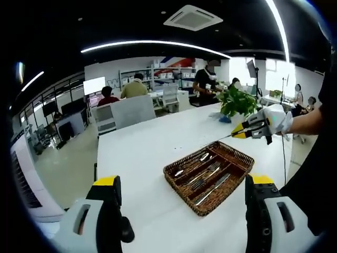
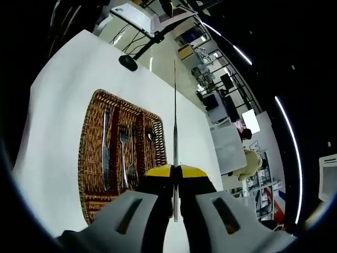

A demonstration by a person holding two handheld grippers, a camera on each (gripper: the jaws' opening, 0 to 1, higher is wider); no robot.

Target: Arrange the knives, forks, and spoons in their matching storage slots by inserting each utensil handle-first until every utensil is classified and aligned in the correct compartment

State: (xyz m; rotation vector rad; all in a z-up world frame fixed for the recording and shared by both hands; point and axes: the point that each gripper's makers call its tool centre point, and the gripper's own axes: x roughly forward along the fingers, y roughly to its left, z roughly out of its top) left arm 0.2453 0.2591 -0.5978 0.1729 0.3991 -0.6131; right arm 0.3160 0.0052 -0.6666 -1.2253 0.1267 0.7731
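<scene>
The right gripper point(image 2: 176, 171) was closed on one thin utensil point(image 2: 175, 116), held above the white table point(image 2: 58, 95); its type could not be told. The left gripper point(image 1: 181, 192) stood open and empty. The wicker tray point(image 2: 89, 158) held one knife point(image 2: 106, 150), two forks point(image 2: 125, 153) and one spoon point(image 2: 151, 138). No writing was readable. The left gripper view added a potted plant point(image 1: 237, 101) and seated people.

The brown rectangular woven wicker tray point(image 1: 181, 185) looks rough and matt. The silver cutlery point(image 2: 124, 155) in it is shiny metal, and it rests on a smooth matt white table point(image 1: 137, 153).
</scene>
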